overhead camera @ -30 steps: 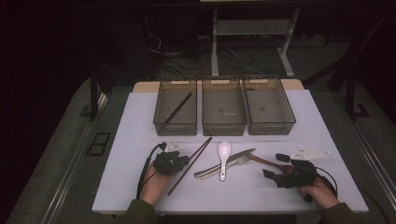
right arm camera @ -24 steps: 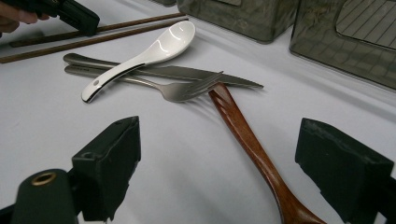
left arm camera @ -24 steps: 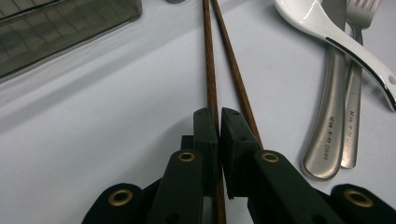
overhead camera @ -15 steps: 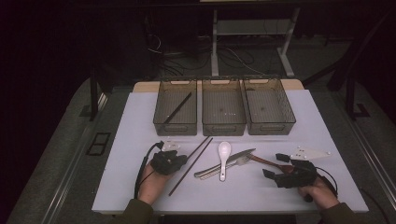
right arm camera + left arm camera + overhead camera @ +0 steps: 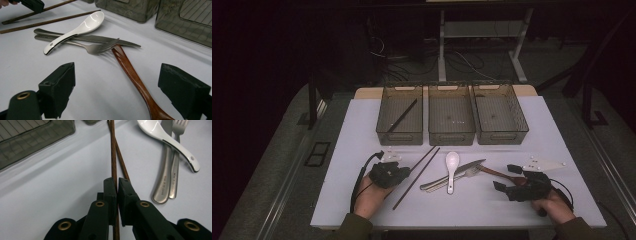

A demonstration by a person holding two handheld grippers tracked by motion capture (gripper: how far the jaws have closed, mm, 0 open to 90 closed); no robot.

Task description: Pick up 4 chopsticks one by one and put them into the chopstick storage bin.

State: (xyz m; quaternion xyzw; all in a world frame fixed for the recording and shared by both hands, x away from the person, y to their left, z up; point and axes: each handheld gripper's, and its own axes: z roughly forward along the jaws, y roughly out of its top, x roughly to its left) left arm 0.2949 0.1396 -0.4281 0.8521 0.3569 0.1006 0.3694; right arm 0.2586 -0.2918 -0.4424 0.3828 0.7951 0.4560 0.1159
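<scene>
At the counter's [image 5: 362,125] near-left edge, the left hand-held gripper [image 5: 398,172] is clamped on one brown chopstick [image 5: 113,157]; in the left gripper view the jaws pinch the stick, and its near end is hidden beneath them. A second chopstick [image 5: 123,168] crosses just behind, its lower part covered by the jaws. Toward the middle lie a white ceramic spoon [image 5: 452,167], a steel knife [image 5: 462,170] and a steel fork [image 5: 95,47], overlapping so their handles are hard to separate from above. A wooden-handled utensil [image 5: 132,75] has its head tucked under the fork tines, so its type cannot be told. The right hand-held gripper [image 5: 507,178], near the near-right corner, stands wide open with that handle between its jaws, untouched. Along the far edge sit three smoked plastic bins [image 5: 451,137]; the leftmost holds a dark stick, dim in the high view.
</scene>
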